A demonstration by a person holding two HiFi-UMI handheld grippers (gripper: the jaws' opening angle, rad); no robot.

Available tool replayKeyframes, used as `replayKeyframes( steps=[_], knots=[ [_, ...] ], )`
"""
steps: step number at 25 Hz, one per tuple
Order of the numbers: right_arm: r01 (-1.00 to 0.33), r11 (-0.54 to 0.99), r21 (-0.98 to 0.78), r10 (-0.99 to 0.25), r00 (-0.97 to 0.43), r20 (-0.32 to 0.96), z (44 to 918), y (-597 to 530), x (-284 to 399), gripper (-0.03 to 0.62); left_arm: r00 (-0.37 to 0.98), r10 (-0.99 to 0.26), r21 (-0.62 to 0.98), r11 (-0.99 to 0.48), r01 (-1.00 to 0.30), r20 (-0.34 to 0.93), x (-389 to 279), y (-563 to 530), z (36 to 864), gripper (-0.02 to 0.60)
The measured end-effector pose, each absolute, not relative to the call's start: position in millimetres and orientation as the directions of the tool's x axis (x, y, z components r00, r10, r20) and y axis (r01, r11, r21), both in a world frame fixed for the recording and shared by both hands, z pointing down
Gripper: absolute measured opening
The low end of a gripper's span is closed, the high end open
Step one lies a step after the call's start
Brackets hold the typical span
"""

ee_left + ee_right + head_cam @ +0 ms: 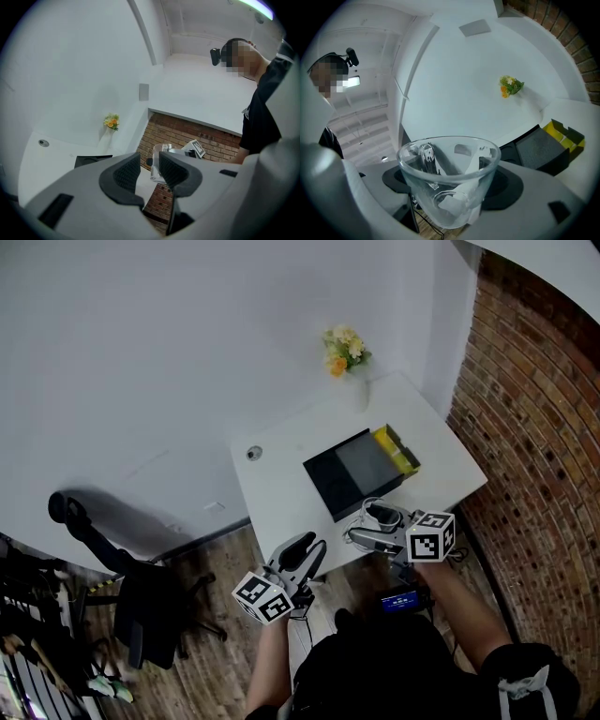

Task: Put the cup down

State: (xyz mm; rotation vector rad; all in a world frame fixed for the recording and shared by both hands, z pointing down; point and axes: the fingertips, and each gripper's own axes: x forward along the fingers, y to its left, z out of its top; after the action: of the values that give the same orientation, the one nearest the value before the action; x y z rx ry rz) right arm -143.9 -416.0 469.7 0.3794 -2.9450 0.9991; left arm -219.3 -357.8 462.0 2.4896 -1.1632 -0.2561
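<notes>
A clear glass cup with a handle sits between my right gripper's dark pads, which are shut on it. In the head view the cup hangs over the near edge of the white table, held by the right gripper. My left gripper hovers lower left, off the table's front edge, jaws narrowly apart and holding nothing. In the left gripper view the cup shows through the gap between the left gripper's pads.
On the table are a black box with a yellow carton beside it, a vase of flowers at the back and a small round grommet. A brick wall stands to the right. A black office chair is at the left.
</notes>
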Motion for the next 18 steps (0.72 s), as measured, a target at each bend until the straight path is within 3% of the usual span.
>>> replayKeyframes(
  steps=[18],
  knots=[
    [-0.309, 0.801, -0.513, -0.225, -0.949, 0.221, 517, -474, -164, 0.416, 0.595, -0.802, 0.409, -0.529, -0.744, 0.044, -227, -368, 467, 0.130]
  ],
)
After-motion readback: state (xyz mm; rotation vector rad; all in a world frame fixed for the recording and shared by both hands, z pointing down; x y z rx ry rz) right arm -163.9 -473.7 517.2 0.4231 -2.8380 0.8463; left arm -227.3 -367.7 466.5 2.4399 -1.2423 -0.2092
